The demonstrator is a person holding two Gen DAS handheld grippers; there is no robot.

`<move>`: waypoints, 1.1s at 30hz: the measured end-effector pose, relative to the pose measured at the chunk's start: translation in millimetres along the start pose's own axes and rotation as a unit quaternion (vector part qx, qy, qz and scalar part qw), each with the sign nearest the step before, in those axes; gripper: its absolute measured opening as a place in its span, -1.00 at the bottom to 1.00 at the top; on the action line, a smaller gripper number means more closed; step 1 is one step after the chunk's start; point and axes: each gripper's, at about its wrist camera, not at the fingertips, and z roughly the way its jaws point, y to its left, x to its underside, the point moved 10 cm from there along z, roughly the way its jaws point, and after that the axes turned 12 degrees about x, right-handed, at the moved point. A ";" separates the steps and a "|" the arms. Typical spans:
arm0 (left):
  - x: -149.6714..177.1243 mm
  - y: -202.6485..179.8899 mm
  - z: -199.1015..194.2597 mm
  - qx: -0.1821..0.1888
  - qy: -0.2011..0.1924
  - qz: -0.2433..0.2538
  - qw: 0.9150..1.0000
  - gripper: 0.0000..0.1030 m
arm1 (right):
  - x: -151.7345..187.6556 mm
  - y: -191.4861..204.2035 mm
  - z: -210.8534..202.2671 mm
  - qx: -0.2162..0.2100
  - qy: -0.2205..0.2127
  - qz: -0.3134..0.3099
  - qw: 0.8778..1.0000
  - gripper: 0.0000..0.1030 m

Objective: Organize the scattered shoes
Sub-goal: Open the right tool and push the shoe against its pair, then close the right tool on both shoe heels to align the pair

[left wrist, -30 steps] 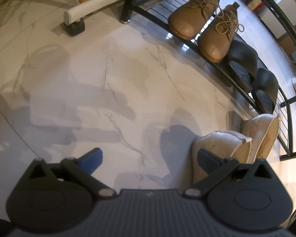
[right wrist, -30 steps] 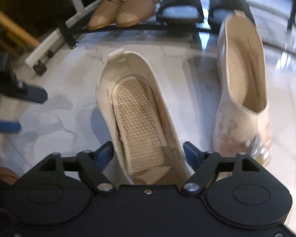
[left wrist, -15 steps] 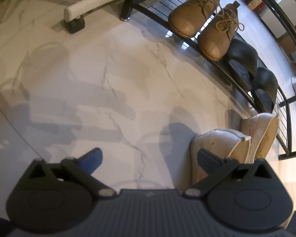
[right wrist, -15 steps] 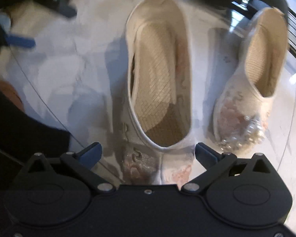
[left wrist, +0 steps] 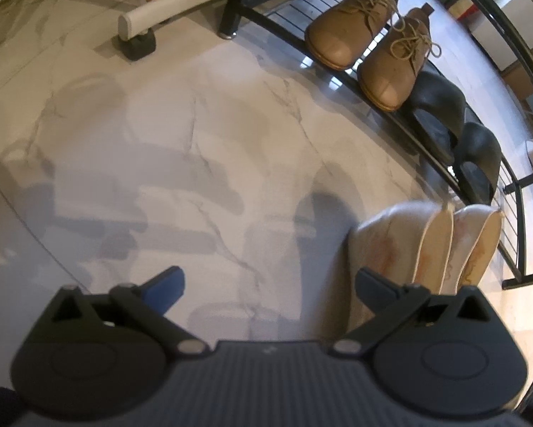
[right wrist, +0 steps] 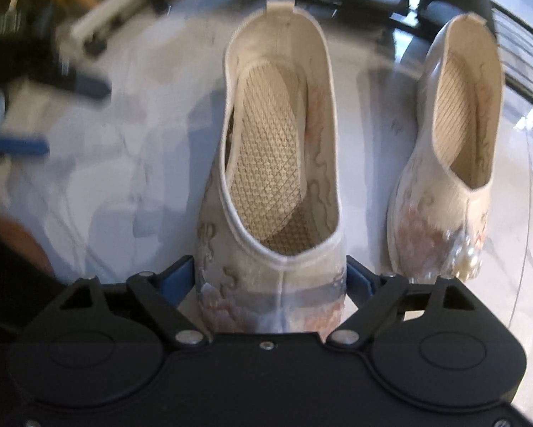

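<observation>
Both tongs (left wrist: 268, 283) (right wrist: 270, 277) are black, with blue-padded fingers (left wrist: 165, 284) and silver pivot screws.

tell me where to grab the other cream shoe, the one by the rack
Judging by its pose, take the second cream shoe across its toe, coming from the toe end with one finger on each side. It stands upright, toe toward the camera, as the right tool straddles the first cream shoe.
</observation>
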 end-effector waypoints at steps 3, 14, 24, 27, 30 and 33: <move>-0.3 -0.6 0.1 0.002 0.001 0.003 1.000 0.99 | -16.9 -2.2 9.2 0.012 -0.014 0.041 0.999 0.69; -2.7 -0.2 5.0 -0.004 0.002 0.008 1.000 0.99 | -42.1 -14.1 56.7 0.119 -0.066 0.108 0.985 0.69; -1.4 2.2 9.9 -0.004 0.012 0.002 1.000 0.99 | -36.4 -34.7 55.4 0.136 -0.063 0.169 0.974 0.70; 3.7 1.8 7.7 -0.004 0.009 -0.004 1.000 0.99 | -34.9 -40.6 56.0 0.125 -0.048 0.170 0.976 0.75; 2.3 2.6 7.9 -0.005 0.010 -0.009 1.000 0.99 | -36.4 -40.6 46.1 0.089 -0.015 0.188 0.978 0.80; 2.8 3.0 6.9 -0.003 0.011 -0.013 1.000 0.99 | -38.3 -43.6 27.5 0.049 -0.002 0.211 0.976 0.89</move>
